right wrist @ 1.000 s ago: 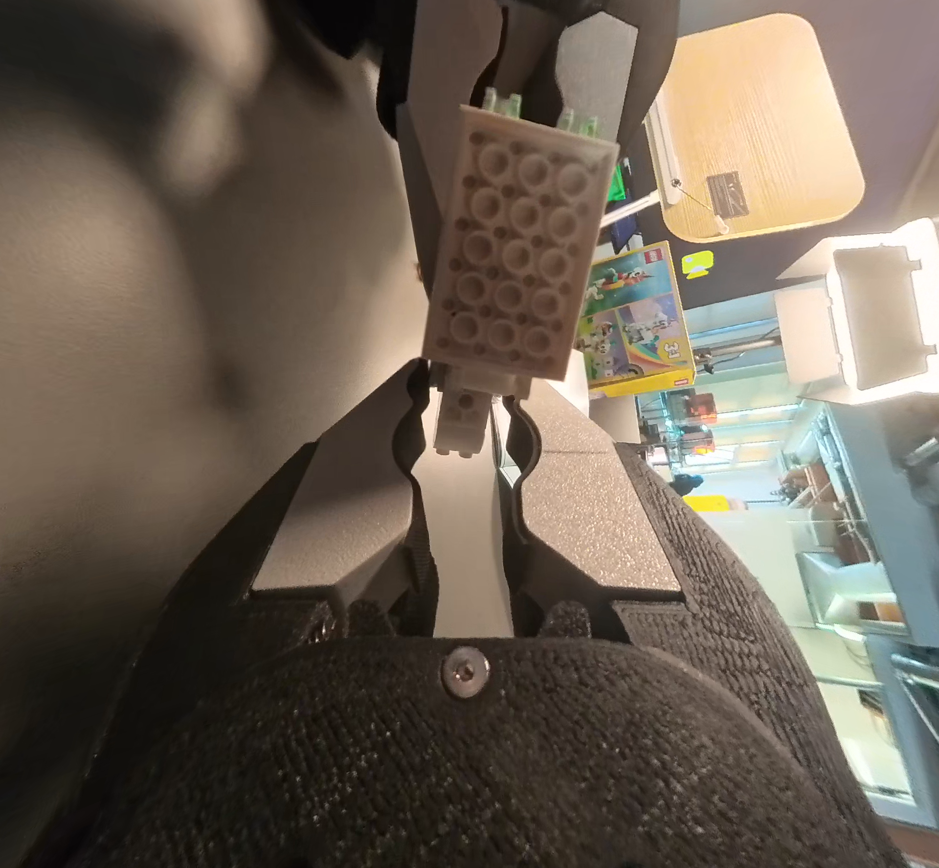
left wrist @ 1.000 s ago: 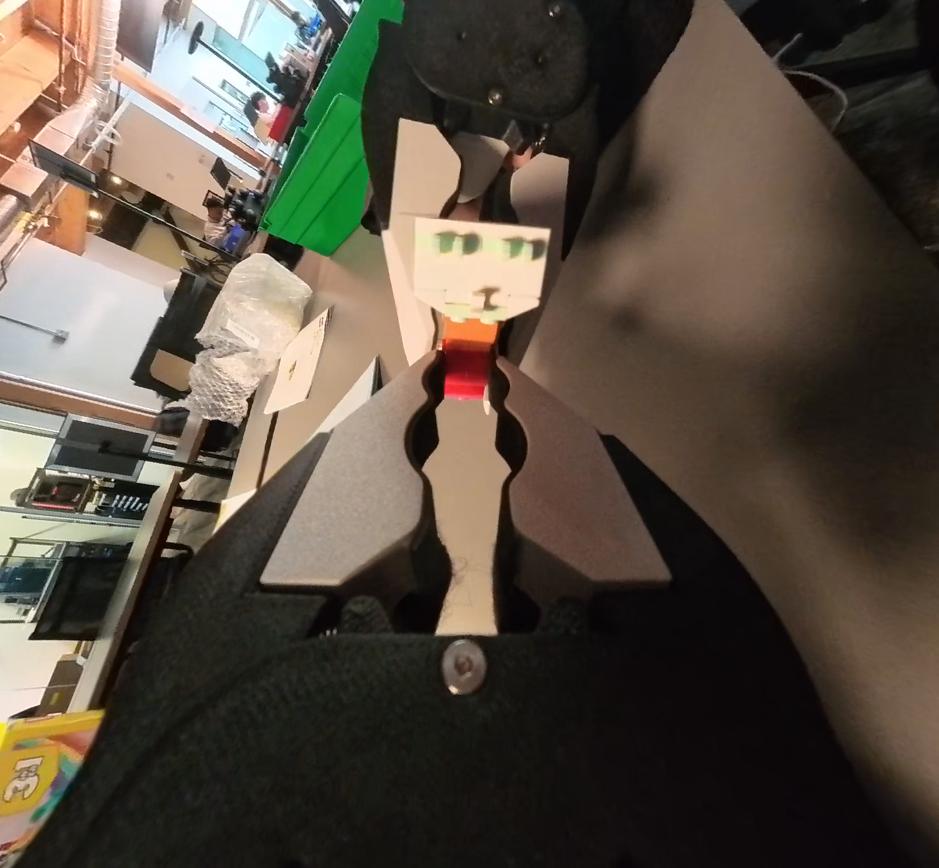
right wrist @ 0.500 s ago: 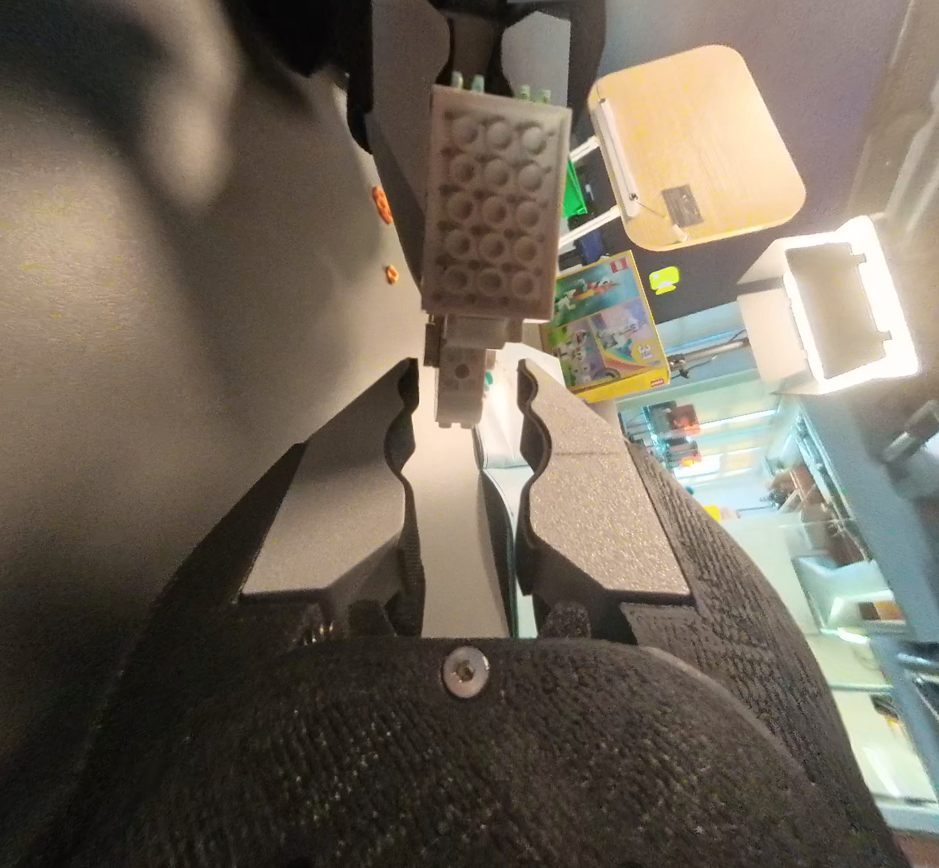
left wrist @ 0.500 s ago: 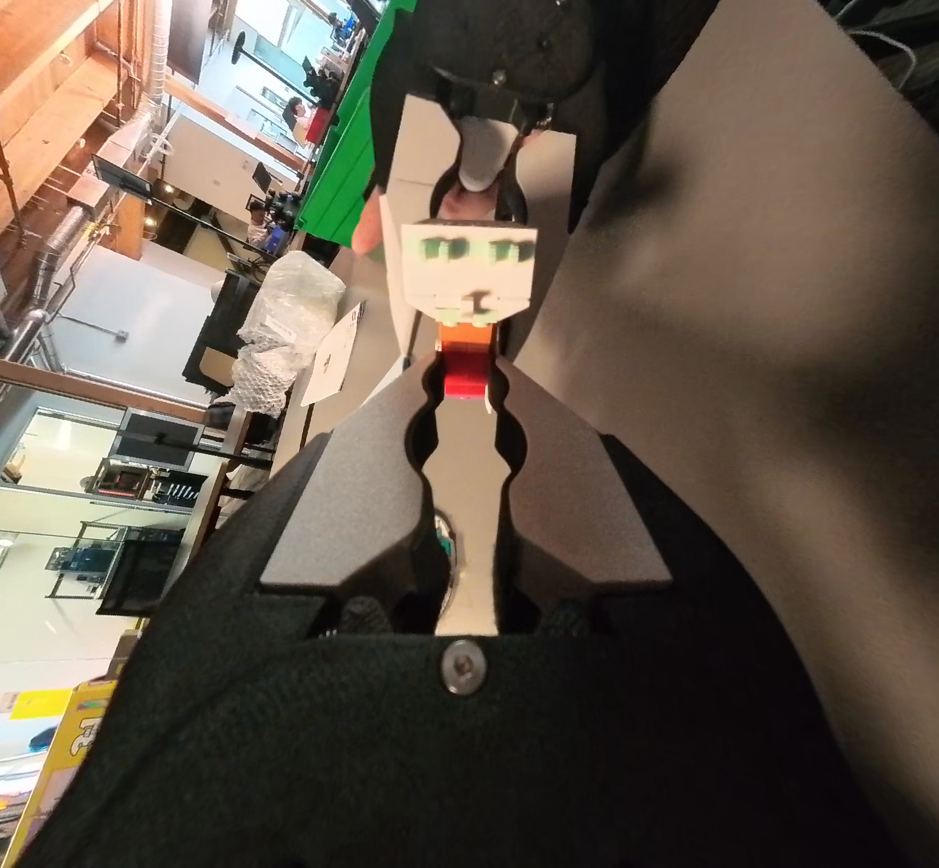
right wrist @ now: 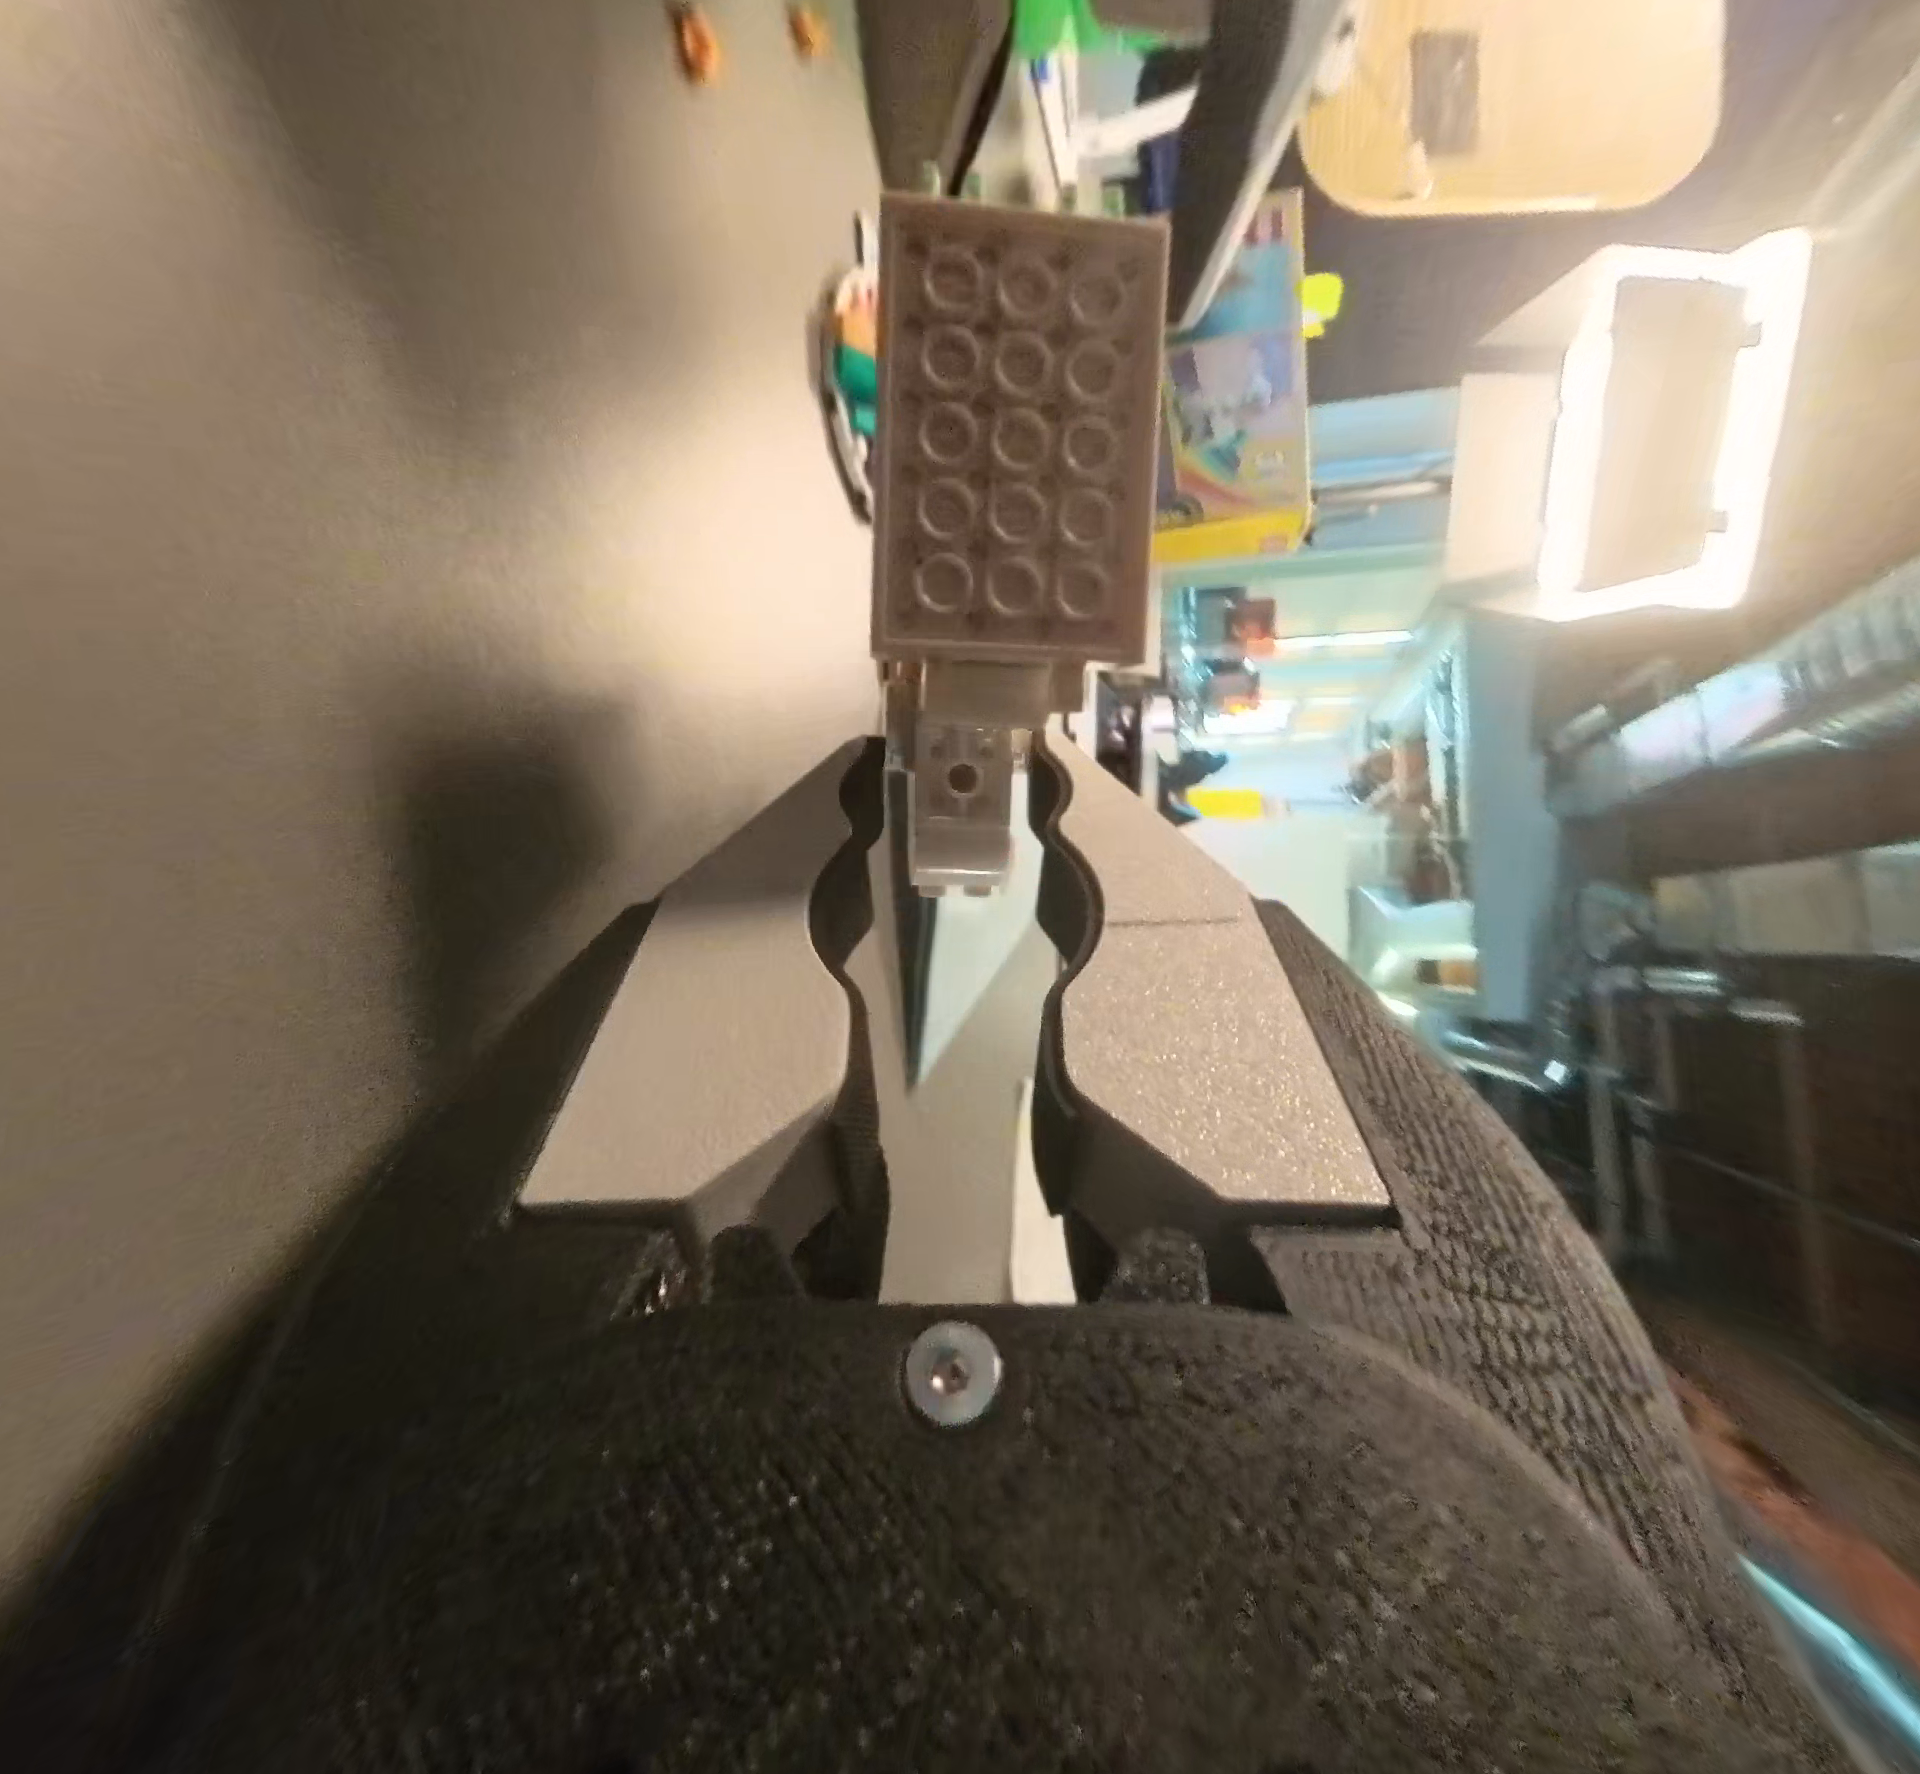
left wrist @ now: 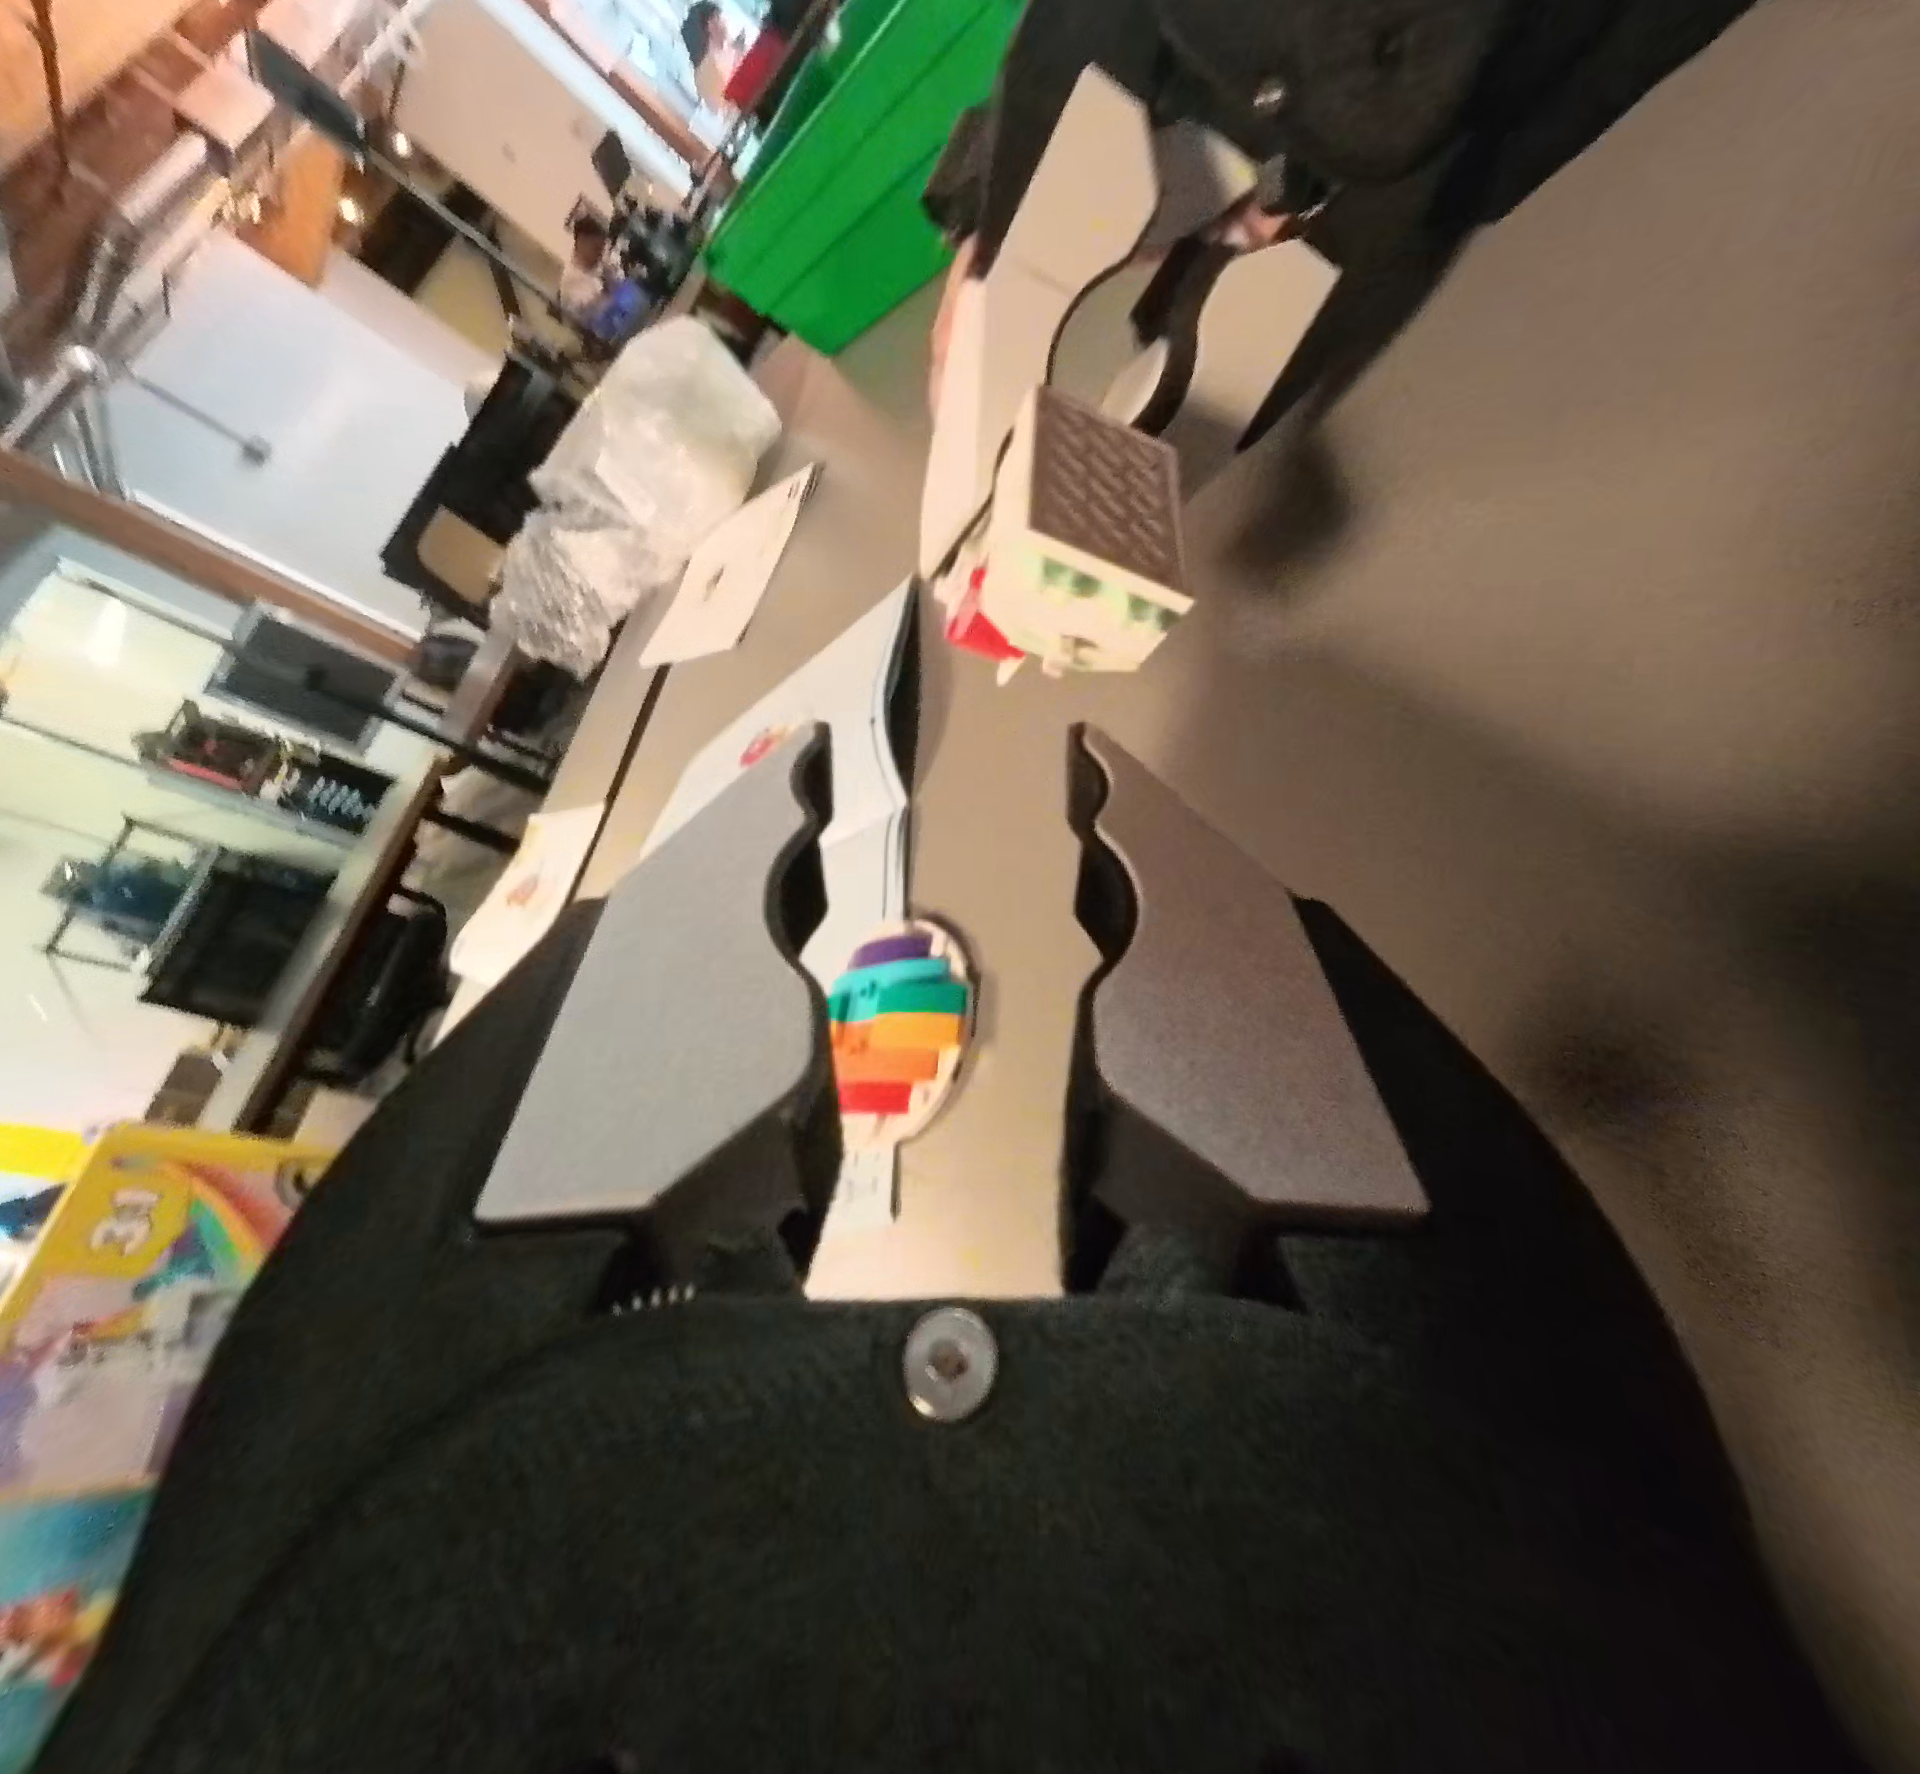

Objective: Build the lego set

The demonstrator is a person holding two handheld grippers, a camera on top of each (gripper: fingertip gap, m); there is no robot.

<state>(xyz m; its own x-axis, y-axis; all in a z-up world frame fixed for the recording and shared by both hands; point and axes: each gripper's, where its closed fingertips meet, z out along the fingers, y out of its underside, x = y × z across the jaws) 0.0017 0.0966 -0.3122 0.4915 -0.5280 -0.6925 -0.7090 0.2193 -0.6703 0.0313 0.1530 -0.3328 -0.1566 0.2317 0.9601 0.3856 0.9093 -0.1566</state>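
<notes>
**Lego assembly held by right gripper; left gripper empty**

Left wrist view: the left gripper (left wrist: 951, 748) has its jaws spread apart with nothing between them. The lego assembly (left wrist: 1081, 571), white with a red part, sits beyond the fingertips, apart from them, carried by the right gripper (left wrist: 1049, 436) above the grey table (left wrist: 1558, 581).

Right wrist view: the right gripper (right wrist: 961, 768) has its jaws clamped on the assembly's narrow grey stem. The studded plate (right wrist: 1018, 436) projects past the fingertips.
</notes>
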